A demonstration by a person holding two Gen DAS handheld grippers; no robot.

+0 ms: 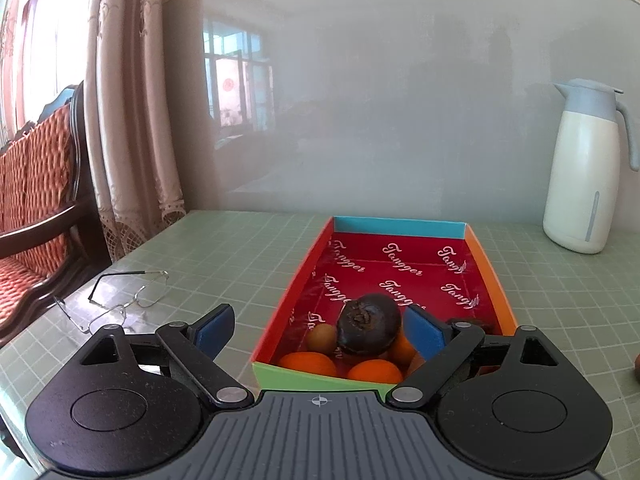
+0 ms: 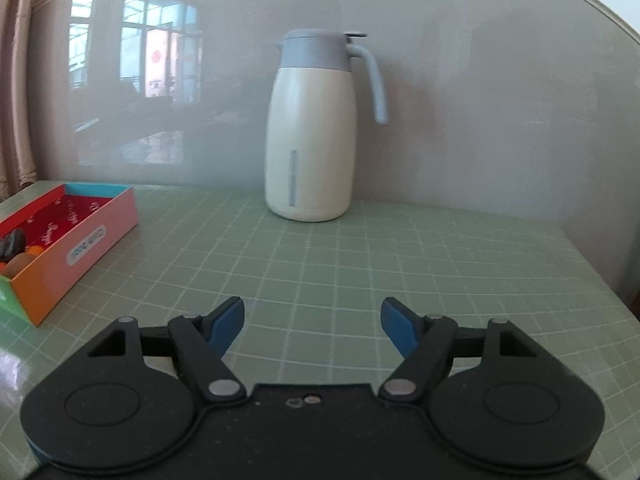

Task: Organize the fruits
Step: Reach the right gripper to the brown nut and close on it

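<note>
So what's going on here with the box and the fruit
A person is sorting fruit into a colourful box with two hand-held grippers. The left gripper is open over the near end of the box, where a dark fruit rests on top of oranges and a small brown fruit, touched by neither pad. The right gripper is open and empty over the green mat, facing a white jug.

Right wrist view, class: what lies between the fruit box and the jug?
Nothing: only bare green gridded mat separates the fruit box from the jug.
</note>
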